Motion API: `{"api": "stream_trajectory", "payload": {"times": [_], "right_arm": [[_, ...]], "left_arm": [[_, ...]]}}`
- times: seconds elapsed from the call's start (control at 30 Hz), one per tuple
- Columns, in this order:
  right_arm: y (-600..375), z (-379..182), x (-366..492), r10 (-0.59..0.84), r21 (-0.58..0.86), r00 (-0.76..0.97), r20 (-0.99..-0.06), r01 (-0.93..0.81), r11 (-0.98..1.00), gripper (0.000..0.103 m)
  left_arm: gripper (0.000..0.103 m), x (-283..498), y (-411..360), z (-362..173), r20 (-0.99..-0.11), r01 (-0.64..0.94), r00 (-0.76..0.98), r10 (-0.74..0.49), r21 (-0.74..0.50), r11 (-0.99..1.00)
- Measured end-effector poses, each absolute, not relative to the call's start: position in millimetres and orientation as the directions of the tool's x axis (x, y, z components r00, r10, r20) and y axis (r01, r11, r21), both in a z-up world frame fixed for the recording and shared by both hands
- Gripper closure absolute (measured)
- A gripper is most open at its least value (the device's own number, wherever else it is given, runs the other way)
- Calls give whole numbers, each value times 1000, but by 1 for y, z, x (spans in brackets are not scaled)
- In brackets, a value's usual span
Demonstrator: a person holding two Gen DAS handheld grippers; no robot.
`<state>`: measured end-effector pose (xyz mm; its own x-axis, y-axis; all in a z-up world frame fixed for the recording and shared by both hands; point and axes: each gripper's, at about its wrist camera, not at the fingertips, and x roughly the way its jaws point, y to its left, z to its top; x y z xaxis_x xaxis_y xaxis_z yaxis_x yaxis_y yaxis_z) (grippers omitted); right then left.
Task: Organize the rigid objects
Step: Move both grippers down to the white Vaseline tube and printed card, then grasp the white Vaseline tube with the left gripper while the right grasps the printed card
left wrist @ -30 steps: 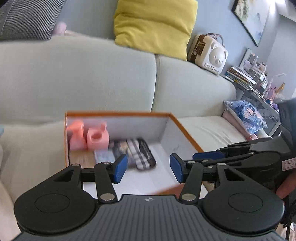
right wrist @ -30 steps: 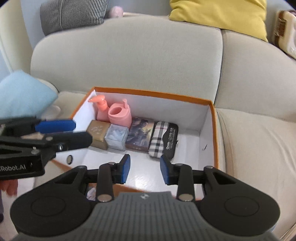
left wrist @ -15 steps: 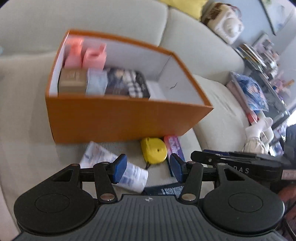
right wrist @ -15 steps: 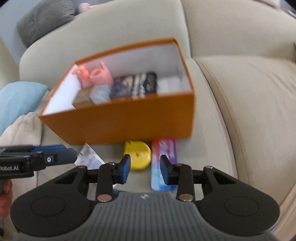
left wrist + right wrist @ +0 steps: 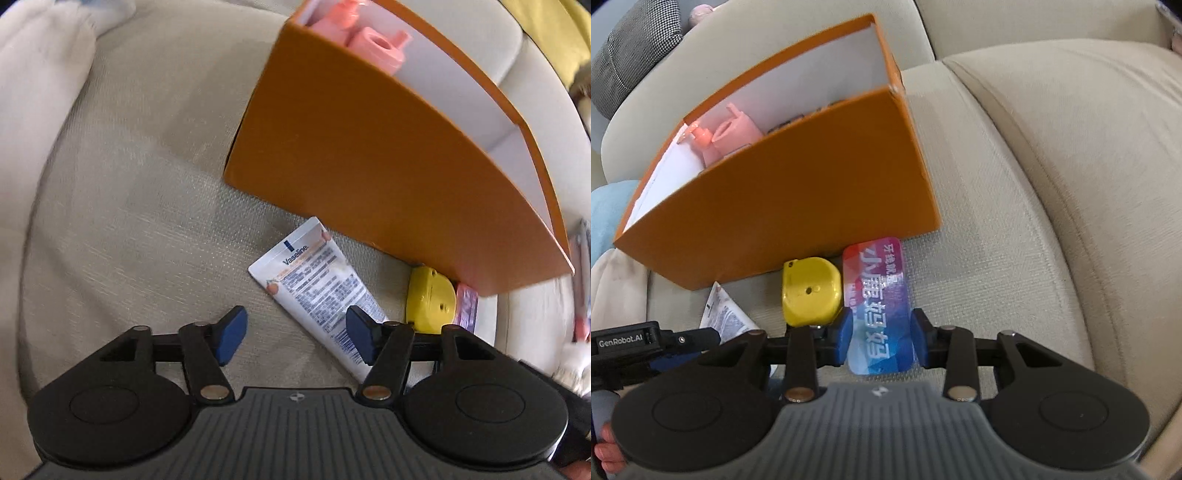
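Observation:
An orange box (image 5: 369,166) stands on the sofa seat, with pink bottles (image 5: 376,48) inside it. In front of it lie a white Vaseline tube (image 5: 317,291), a yellow tape measure (image 5: 430,299) and a colourful flat pack (image 5: 877,306). My left gripper (image 5: 295,332) hovers low over the tube's cap end, its jaws opening. The tube passes under the right fingertip and nothing is gripped. My right gripper (image 5: 881,338) is down over the pack. The pack lies between the blue pads, which sit close to its long edges. The tape measure (image 5: 810,291) is just left of it.
The box (image 5: 783,192) blocks the way behind the loose items. A grey checked pillow (image 5: 631,55) and a light blue cushion (image 5: 602,221) lie at the left, and a white blanket (image 5: 37,74) at the seat's far left. Bare beige seat (image 5: 1015,240) stretches to the right.
Both grippers came down from above the box to the items on the seat in front of it. The left jaws widened. The right fingers now straddle the colourful pack.

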<state>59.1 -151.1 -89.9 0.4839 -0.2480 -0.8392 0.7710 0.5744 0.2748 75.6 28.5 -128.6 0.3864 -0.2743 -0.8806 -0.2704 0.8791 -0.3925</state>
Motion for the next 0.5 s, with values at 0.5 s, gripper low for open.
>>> {"api": "stream_trajectory", "payload": {"times": [0.5], "right_arm": [[-166, -113, 72, -229, 303, 509, -830, 755, 581, 86]], "left_arm": [[21, 82, 23, -135, -870, -198, 429, -244, -354, 914]]}}
